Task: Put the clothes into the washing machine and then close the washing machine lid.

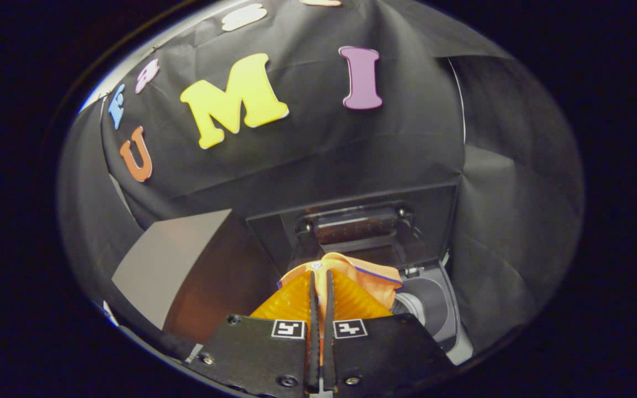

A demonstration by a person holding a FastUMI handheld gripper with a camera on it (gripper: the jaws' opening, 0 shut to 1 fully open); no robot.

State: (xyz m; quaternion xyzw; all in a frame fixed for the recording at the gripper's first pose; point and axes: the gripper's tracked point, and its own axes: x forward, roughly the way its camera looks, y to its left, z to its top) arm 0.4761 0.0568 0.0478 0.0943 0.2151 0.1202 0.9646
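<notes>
Gripper (321, 282) fingers pinch orange garment (371, 279), hanging before washing machine (434, 304).

I can read no words, brands or numbers on anything here. The only signs are two small square black-and-white coded markers (319, 329), one on each side of my hand-held gripper (321, 282) where its fingers start. They carry blocky patterns, not letters. My fingers stand nearly together, pinching orange cloth (351, 273).

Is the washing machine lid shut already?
No, the lid stands open behind the orange garment, which the gripper pinches between its fingers above the washing machine.
</notes>
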